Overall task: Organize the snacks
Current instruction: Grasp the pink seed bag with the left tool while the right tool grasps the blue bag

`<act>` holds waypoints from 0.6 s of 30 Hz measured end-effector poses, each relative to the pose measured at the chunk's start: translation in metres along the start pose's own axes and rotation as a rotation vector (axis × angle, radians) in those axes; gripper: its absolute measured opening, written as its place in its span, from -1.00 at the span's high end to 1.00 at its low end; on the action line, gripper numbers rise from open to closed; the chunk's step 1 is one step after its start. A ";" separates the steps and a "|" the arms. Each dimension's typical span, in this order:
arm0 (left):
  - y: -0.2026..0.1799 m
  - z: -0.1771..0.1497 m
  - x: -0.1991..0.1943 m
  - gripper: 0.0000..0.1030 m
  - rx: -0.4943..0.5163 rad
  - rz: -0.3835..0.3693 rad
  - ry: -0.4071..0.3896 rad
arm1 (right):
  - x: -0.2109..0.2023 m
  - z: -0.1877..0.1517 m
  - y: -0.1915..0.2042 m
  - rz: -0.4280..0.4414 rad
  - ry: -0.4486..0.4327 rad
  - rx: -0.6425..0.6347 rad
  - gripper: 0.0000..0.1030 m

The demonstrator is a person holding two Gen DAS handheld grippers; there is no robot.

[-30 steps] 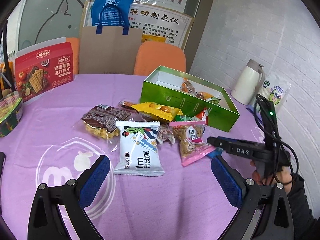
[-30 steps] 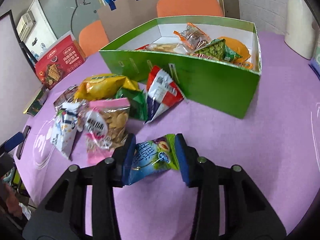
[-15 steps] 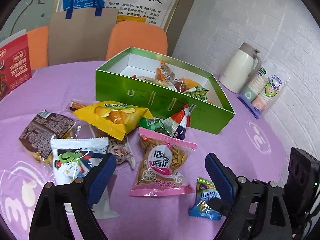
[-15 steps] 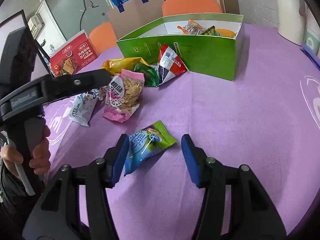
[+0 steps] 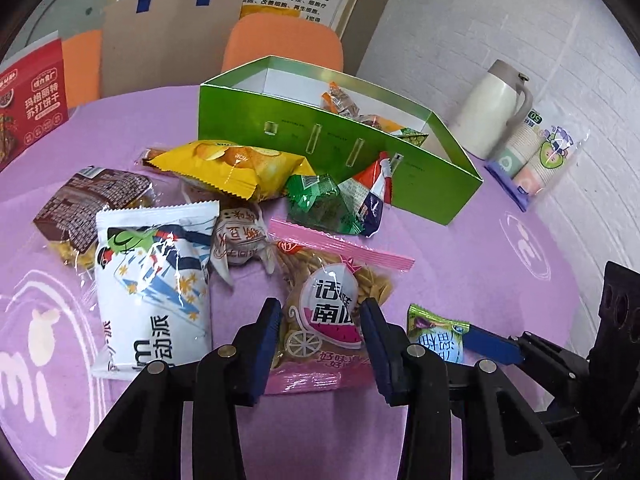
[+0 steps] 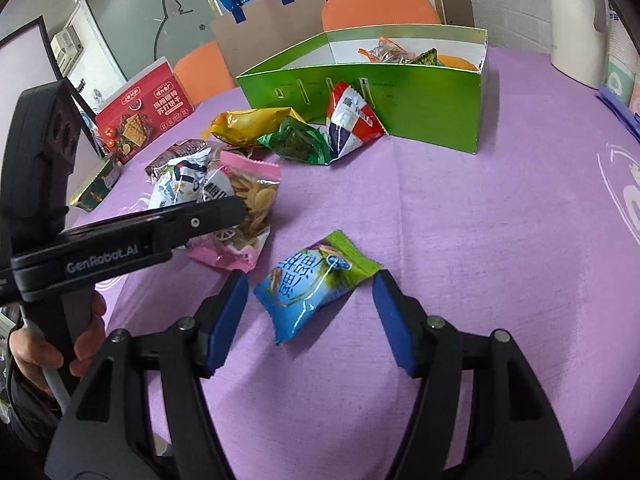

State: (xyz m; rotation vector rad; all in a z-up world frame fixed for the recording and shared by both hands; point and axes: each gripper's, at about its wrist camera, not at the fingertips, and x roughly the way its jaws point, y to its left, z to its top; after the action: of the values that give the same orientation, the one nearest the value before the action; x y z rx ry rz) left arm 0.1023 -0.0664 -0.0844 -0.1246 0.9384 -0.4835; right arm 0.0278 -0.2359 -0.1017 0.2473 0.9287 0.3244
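A pink seed packet (image 5: 332, 304) lies flat on the purple tablecloth (image 5: 460, 248). My left gripper (image 5: 322, 340) has its jaws drawn in against the packet's two sides, low on the bag. In the right wrist view that gripper's tip sits over the pink packet (image 6: 252, 200). A blue-green packet (image 6: 316, 280) lies loose on the cloth between the spread fingers of my right gripper (image 6: 308, 316), which is open and does not touch it. The green box (image 5: 360, 148) behind holds a few snacks. The same box (image 6: 400, 92) stands at the back in the right wrist view.
Loose on the cloth are a yellow chip bag (image 5: 236, 168), a green packet (image 5: 320, 204), a red-white-blue packet (image 5: 372, 192), a white bag (image 5: 152, 276) and a brown packet (image 5: 88, 208). A thermos (image 5: 496, 108) and paper cups (image 5: 536, 160) stand right. A red cracker box (image 6: 144, 116) stands far left.
My left gripper swung right and forward over the pink packet and its jaws narrowed onto it. My right gripper let go of the blue-green packet, opened wide and drew back.
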 end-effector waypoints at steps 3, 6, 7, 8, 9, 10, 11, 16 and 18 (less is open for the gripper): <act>0.005 -0.001 -0.002 0.16 -0.016 -0.007 -0.002 | 0.004 0.001 0.007 -0.028 -0.006 -0.014 -0.27; 0.011 -0.002 -0.002 0.16 -0.030 -0.013 0.002 | 0.008 -0.001 0.013 -0.052 -0.018 -0.058 -0.27; 0.012 -0.002 -0.003 0.16 -0.032 -0.014 0.001 | 0.008 -0.002 0.015 -0.063 -0.020 -0.080 -0.27; 0.013 -0.002 -0.003 0.16 -0.034 -0.014 0.002 | 0.008 -0.004 0.017 -0.075 -0.022 -0.096 -0.24; 0.014 -0.003 -0.004 0.16 -0.034 -0.012 0.001 | 0.011 -0.002 0.017 -0.091 -0.025 -0.105 -0.10; 0.014 -0.003 -0.004 0.16 -0.034 -0.012 0.002 | 0.011 -0.002 0.017 -0.104 -0.028 -0.114 0.02; 0.014 -0.003 -0.004 0.16 -0.033 -0.011 0.002 | 0.011 -0.002 0.015 -0.090 -0.029 -0.111 0.13; 0.011 -0.004 -0.005 0.22 -0.017 -0.007 0.004 | 0.008 -0.001 0.005 -0.053 -0.039 -0.060 0.25; 0.010 -0.005 -0.006 0.26 -0.015 -0.003 0.007 | 0.006 -0.001 0.002 -0.041 -0.038 -0.045 0.28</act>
State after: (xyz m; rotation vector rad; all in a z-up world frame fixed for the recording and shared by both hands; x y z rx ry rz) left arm 0.0993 -0.0543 -0.0859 -0.1380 0.9489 -0.4798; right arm 0.0303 -0.2320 -0.1061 0.1928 0.8873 0.3018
